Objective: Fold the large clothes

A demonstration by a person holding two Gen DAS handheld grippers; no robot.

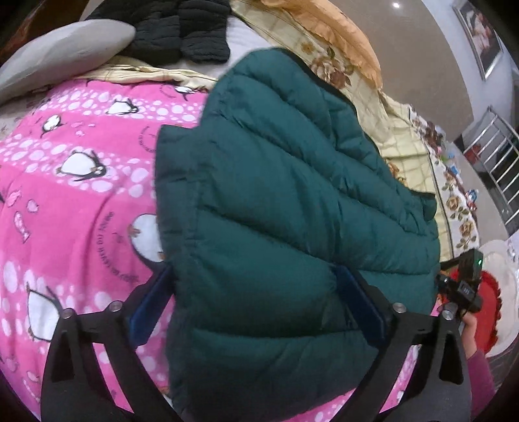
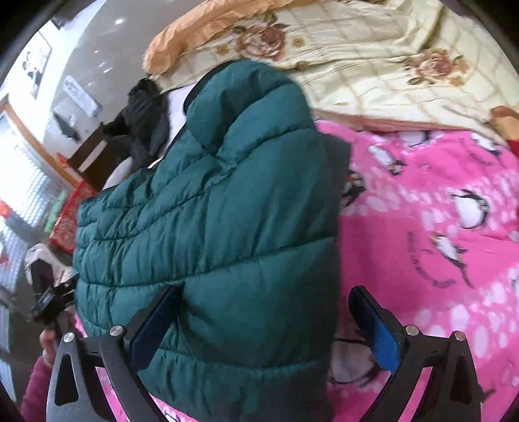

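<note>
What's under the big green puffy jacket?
The green puffy jacket lies on a pink penguin blanket. What the blanket looks like right beneath the jacket is covered.

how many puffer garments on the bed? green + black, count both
2. The green puffer jacket lies folded on the pink penguin blanket, right in front of both cameras. The black quilted garment lies at the far end, beside the grey pillow. More may be hidden under the floral quilt.

Dark curved lettering is printed on the pink fleece penguin-patterned blanket (image 1: 81, 201), but it is too blurred and distorted to read. No other text, label or number is legible.
</note>
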